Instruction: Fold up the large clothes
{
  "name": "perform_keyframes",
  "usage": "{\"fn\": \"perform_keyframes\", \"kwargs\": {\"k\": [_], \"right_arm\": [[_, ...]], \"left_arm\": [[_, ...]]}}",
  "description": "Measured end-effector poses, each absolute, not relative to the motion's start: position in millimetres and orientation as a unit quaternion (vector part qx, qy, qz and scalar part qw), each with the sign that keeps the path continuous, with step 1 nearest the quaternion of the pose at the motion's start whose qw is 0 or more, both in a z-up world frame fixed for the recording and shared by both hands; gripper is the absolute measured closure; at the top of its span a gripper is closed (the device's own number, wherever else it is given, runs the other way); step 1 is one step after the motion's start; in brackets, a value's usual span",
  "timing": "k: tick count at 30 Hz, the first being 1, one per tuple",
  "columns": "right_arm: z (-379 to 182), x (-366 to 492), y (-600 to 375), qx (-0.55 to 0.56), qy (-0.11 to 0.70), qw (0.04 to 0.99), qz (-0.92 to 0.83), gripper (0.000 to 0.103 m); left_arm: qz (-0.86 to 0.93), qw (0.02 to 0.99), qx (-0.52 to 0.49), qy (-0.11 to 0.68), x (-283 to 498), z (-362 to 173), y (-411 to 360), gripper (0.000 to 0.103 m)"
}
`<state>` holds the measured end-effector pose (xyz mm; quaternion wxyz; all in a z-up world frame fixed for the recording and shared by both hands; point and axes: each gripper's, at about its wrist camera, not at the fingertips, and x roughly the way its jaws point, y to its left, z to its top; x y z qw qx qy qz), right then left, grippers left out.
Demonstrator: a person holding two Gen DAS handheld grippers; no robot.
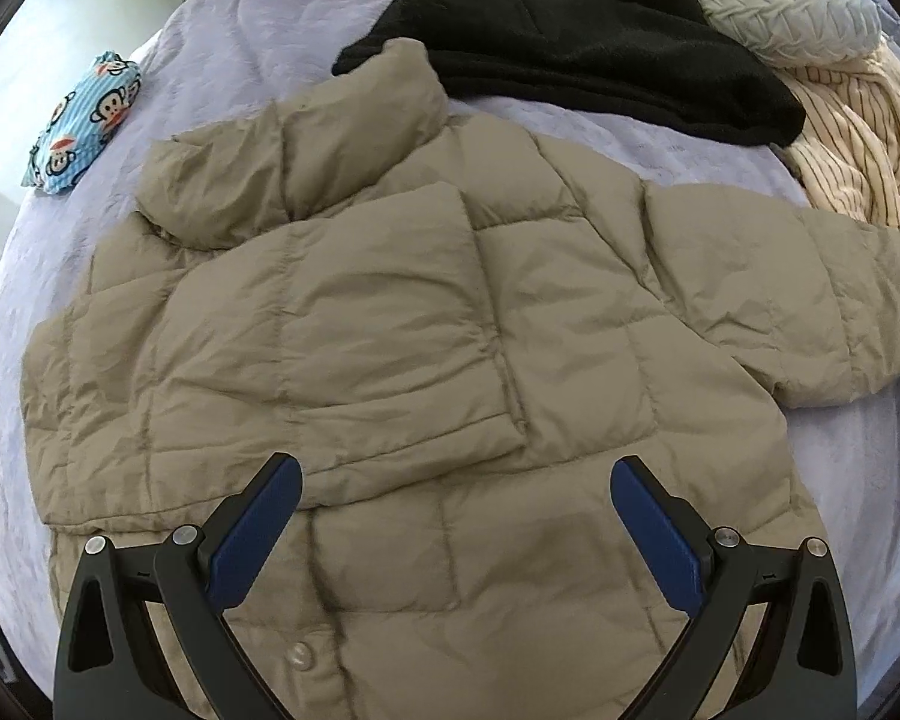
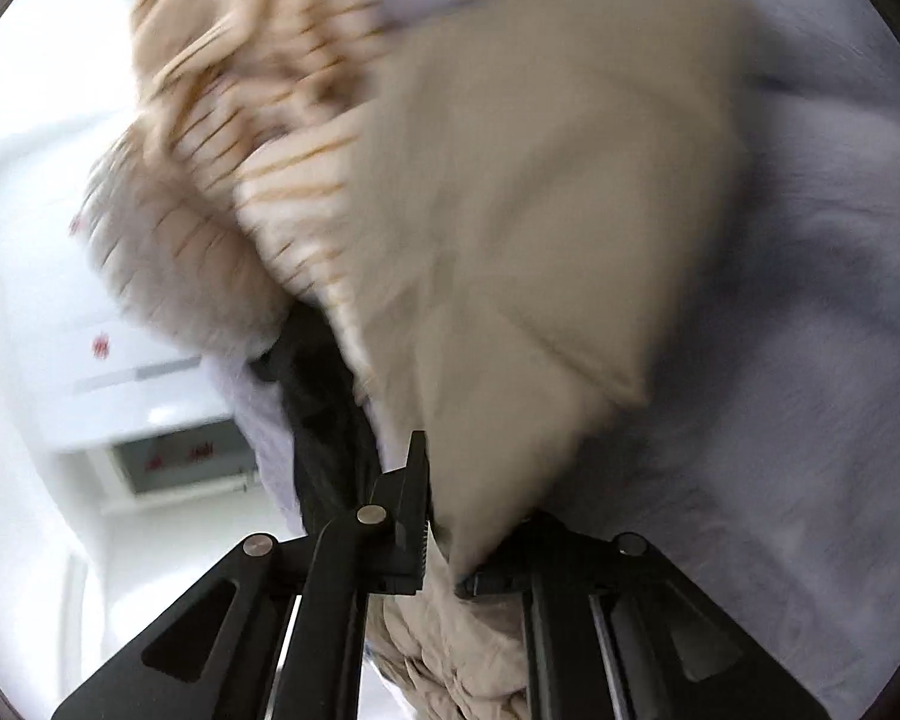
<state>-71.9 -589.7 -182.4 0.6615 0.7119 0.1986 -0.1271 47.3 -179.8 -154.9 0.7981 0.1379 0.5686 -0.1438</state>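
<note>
A beige quilted puffer jacket [image 1: 426, 324] lies spread on the lavender bed [image 1: 258, 30], collar toward the far left. Its left sleeve is folded across the chest. Its right sleeve [image 1: 810, 300] stretches out to the right. My left gripper [image 1: 456, 480] is open and empty, hovering over the jacket's lower front near a snap button [image 1: 302, 655]. In the right wrist view, my right gripper [image 2: 450, 546] is shut on the end of the beige sleeve [image 2: 540, 210], which fans out ahead of the fingers. This view is blurred by motion.
A black fleece garment [image 1: 570, 42] lies beyond the jacket. A cream striped blanket [image 1: 858, 138] and a grey-green pillow [image 1: 792, 6] sit at the far right; the blanket also shows in the right wrist view [image 2: 222, 120]. A blue cartoon-print bundle [image 1: 84, 120] lies at the bed's left edge.
</note>
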Motion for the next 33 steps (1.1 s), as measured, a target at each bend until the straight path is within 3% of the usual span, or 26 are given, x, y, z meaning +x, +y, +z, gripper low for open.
{"fn": "perform_keyframes", "kwargs": {"k": [7,14,17,22,29,30,32,33], "right_arm": [[-90,-12,-534,0.564,0.264,0.781,-0.045,0.094],[-30,72,-393,0.361,0.342,0.866,0.050,0.094],[-37,103,-318,0.289,0.377,0.875,0.090,0.094],[-92,127,-230,0.262,0.449,0.846,0.123,0.094],[-145,125,-202,0.260,0.514,0.813,0.084,0.092],[-144,124,-204,0.266,0.517,0.809,0.083,0.086],[-136,121,-209,0.279,0.514,0.806,0.090,0.053],[-129,115,-215,0.288,0.505,0.808,0.094,0.028]], "left_arm": [[-0.134,0.831,0.070,0.535,66,-128,-125,0.000],[-0.099,0.855,0.031,0.509,87,-114,-50,0.000],[-0.081,0.856,0.010,0.511,89,-121,-20,0.000],[-0.059,0.851,-0.006,0.522,88,-137,14,0.000],[-0.052,0.842,-0.022,0.536,86,-156,35,0.000],[-0.054,0.841,-0.024,0.537,86,-157,35,0.000],[-0.058,0.841,-0.028,0.537,87,-158,34,0.000],[-0.059,0.841,-0.029,0.537,87,-158,34,0.000]]}}
